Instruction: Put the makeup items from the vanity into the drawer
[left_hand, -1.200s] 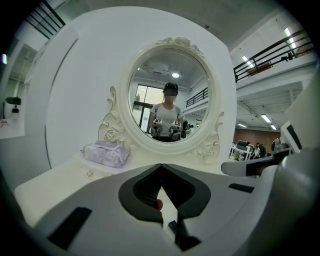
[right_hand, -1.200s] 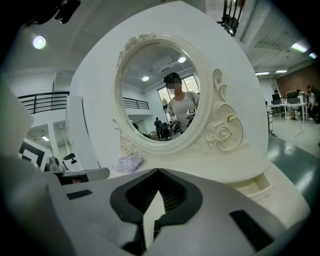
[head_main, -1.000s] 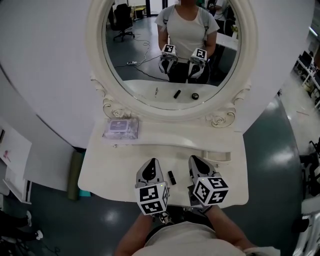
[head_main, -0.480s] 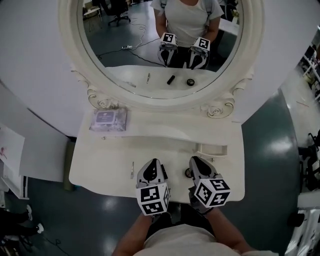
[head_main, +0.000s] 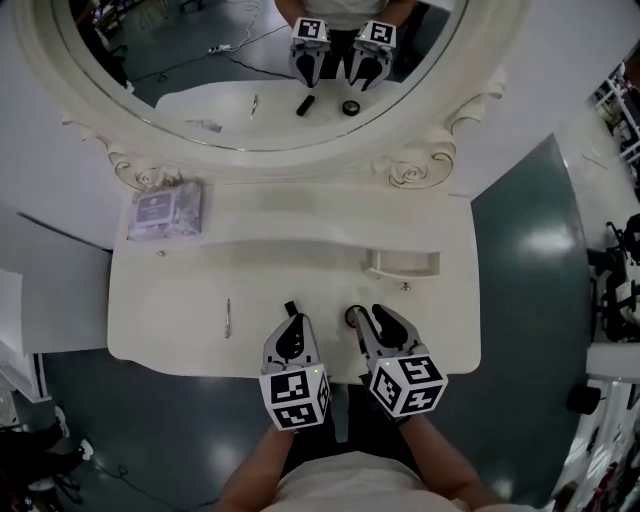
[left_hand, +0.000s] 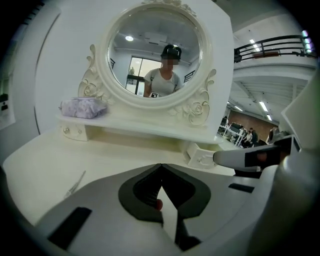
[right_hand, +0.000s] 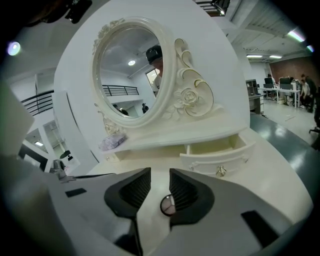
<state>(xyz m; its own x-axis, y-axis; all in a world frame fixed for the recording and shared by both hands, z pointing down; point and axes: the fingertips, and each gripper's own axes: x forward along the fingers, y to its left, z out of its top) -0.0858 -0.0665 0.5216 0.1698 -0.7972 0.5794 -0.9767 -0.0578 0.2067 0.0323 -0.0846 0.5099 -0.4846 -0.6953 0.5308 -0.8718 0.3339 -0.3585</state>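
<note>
Left gripper (left_hand: 160, 169) has its jaws pressed together at the tips. With my right one, it has come down toward the near edge of the vanity top (head_main: 170, 310). Tweezers (head_main: 228, 318) lie untouched to its left. A black tube (head_main: 291, 308) lies just beyond its tips, and I cannot tell whether they touch it. To the right, the round pot (right_hand: 167, 205) rests on the top, low between the jaws of my right gripper (right_hand: 155, 172). Those jaws have just been opening and now stand spread, the pot close beside one pad but not pinched. Farther right, the drawer (head_main: 400, 265) stands open. Judgement: nothing is stowed yet, and the pot is lined up for the first pick.
</note>
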